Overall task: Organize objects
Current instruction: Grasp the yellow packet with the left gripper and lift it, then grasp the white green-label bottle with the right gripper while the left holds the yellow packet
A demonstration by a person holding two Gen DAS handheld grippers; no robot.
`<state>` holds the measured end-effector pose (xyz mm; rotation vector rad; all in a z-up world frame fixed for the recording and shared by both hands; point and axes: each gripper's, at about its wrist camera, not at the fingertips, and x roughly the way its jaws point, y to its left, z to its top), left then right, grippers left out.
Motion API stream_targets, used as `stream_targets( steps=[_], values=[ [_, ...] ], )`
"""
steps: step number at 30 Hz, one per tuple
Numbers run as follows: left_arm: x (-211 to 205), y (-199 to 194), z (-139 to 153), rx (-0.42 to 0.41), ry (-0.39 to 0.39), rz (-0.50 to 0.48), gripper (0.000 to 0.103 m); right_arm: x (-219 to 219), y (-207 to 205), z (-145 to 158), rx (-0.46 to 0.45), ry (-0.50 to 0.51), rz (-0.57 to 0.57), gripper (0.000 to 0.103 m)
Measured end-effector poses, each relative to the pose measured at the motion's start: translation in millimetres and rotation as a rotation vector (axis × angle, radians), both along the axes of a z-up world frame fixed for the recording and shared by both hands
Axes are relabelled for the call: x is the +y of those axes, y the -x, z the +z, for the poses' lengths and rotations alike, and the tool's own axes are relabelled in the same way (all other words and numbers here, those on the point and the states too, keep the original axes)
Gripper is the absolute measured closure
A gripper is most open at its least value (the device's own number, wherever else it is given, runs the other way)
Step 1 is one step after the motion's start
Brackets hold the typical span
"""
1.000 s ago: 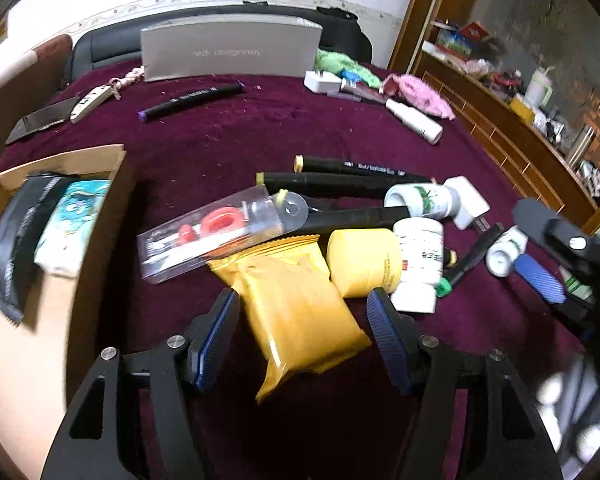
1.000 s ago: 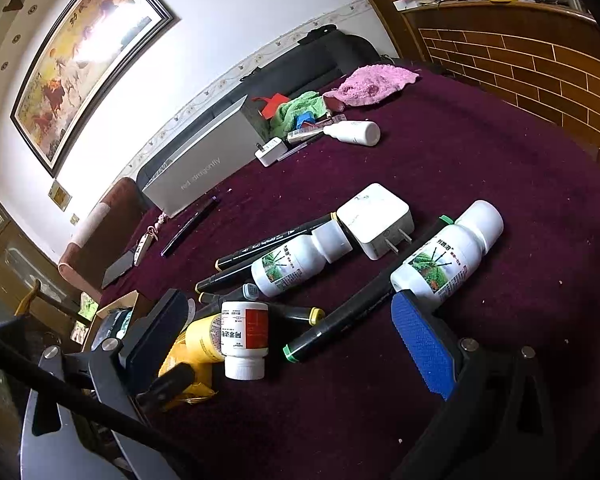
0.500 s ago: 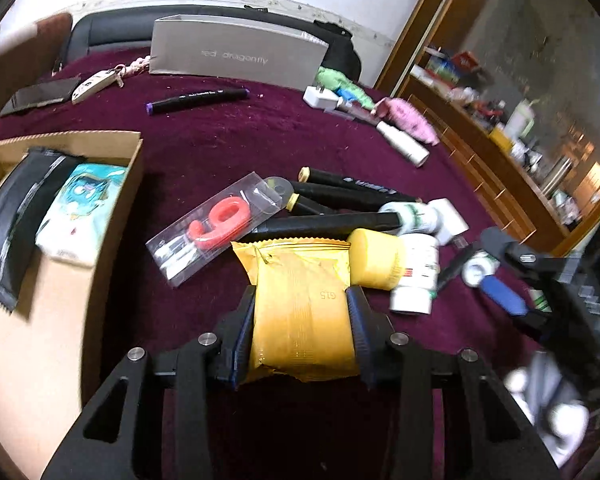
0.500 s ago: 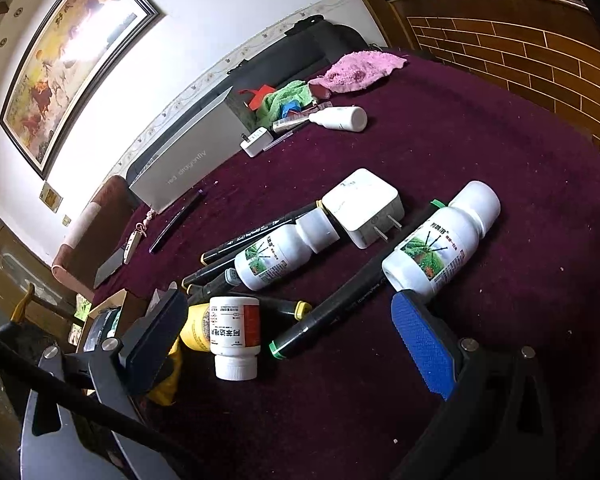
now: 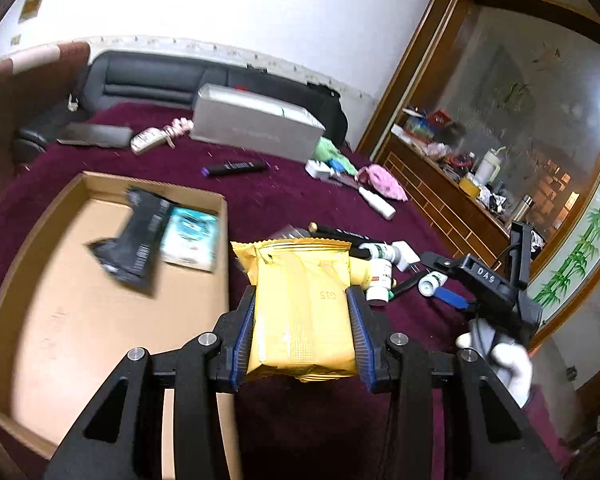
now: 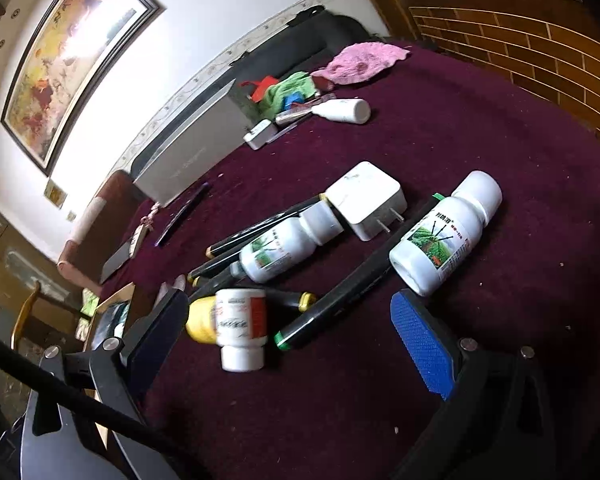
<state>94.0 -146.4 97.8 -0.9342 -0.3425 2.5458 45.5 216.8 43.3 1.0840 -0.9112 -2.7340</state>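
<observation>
My left gripper [image 5: 301,322] is shut on a yellow snack packet [image 5: 300,304] and holds it above the maroon tablecloth, just right of a cardboard box [image 5: 28,264]. The box holds a black packet [image 5: 138,242] and a teal packet [image 5: 190,236]. My right gripper [image 6: 296,332] is open and empty, low over the table. A red-labelled white bottle [image 6: 242,328] and a yellow container [image 6: 202,318] lie just ahead of its fingers. Two green-labelled white bottles [image 6: 446,232] [image 6: 288,244], a white charger [image 6: 366,198] and black markers [image 6: 340,292] lie beyond.
A grey carton [image 5: 256,124], a pink cloth [image 6: 360,62], a green cloth [image 6: 290,88], a white tube [image 6: 342,110] and a purple-capped marker [image 5: 236,167] lie at the far side. A brick-fronted counter [image 6: 520,28] stands at the right. A black sofa [image 5: 152,80] runs behind the table.
My left gripper closed on the yellow packet, lifted it off the table and swung left toward the cardboard box. My right gripper stayed open and edged closer to the bottles.
</observation>
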Motion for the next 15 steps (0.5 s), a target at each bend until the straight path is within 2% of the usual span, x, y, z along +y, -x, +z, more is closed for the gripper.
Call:
stream_targets(
  steps=[3,5,7,8,10,15],
  values=[
    [-12,-10,3,0.032,0.000,0.004,0.065,11,-4,13,-0.020,-0.055,-0.031,0.003],
    [-18,-14,2,0.041,-0.008,0.002,0.065,21,-7,22,-0.031,-0.141,-0.083,0.004],
    [-22,-16,-1,0.037,-0.022,0.000,0.065,27,-5,26,-0.073,-0.246,-0.118,0.014],
    [-24,-16,-3,0.032,-0.027,0.001,0.065,30,-4,25,-0.098,-0.270,-0.124,0.019],
    [-27,-15,-7,0.016,-0.040,0.002,0.065,32,0,18,-0.146,-0.290,-0.106,0.034],
    [-32,-18,-12,0.005,-0.048,0.005,0.065,23,21,1,-0.227,-0.453,-0.107,0.036]
  ],
)
